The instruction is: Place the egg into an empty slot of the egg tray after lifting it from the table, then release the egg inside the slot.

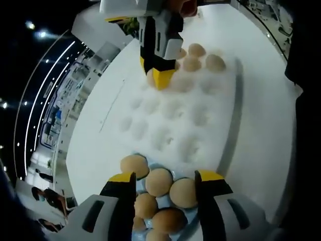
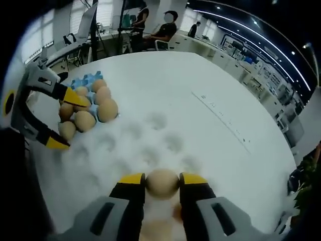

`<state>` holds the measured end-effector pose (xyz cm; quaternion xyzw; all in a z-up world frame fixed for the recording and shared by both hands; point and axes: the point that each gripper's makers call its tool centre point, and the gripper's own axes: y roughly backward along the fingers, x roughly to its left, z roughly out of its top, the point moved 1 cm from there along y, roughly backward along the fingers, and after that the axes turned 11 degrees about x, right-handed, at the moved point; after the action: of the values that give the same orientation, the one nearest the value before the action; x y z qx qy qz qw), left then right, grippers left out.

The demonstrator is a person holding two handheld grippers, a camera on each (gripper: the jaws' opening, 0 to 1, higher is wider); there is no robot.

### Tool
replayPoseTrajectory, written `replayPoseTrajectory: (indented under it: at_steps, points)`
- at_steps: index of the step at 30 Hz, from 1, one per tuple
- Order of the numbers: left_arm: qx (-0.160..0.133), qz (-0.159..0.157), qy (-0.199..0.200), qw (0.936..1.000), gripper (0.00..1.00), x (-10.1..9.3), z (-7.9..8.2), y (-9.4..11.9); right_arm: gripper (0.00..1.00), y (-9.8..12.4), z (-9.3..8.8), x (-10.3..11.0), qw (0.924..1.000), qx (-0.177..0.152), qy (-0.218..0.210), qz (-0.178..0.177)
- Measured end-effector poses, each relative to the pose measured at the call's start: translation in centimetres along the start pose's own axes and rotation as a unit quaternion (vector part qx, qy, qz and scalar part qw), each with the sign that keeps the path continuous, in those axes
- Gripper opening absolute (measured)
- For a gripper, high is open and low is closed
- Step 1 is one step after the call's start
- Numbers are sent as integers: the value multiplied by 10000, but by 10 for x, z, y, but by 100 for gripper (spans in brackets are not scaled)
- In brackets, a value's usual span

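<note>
My right gripper [image 2: 162, 182] is shut on a tan egg [image 2: 162, 183], held just above the near end of a white egg tray [image 2: 150, 135] with several empty slots. In the left gripper view the same gripper [image 1: 156, 75] hangs over the tray's far end [image 1: 165, 115], beside three eggs [image 1: 196, 49] sitting in slots. My left gripper [image 1: 166, 176] is open, its jaws either side of several brown eggs [image 1: 158, 182] on a blue tray [image 1: 165, 202]. From the right gripper view it [image 2: 70, 124] stands open over that blue tray [image 2: 90, 79].
Both trays lie on a white table [image 2: 210, 85] with bare room to the right of the white tray. The table's edge [image 2: 281, 150] curves at the right. People sit at desks [image 2: 165, 30] in the background.
</note>
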<state>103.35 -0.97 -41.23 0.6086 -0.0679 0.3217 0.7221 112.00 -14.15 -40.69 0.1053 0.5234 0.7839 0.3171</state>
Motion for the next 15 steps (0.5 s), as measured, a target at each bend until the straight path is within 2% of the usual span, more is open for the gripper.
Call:
replayPoseTrajectory:
  at_steps: [4, 7, 9, 11, 13, 15]
  points:
    - [-9, 17, -54, 10000, 45, -3, 0, 1, 28, 3, -2, -1, 9995, -43, -311, 58]
    - [-23, 153, -71, 9999, 49, 1, 0, 2, 28, 5, 0, 0, 9984, -97, -538, 150]
    - [-33, 340, 37, 9994, 57, 8, 0, 3, 27, 8, 6, 9, 9961, -202, -755, 414]
    - [-191, 691, -218, 9972, 67, 20, 4, 7, 27, 9, 10, 15, 9944, -277, -871, 537]
    - [-248, 808, -226, 9962, 76, 23, 4, 9, 27, 9, 14, 22, 9933, -292, -917, 638]
    - [-311, 794, -161, 9962, 77, 23, 3, 9, 27, 7, 18, 31, 9912, -339, -1008, 785]
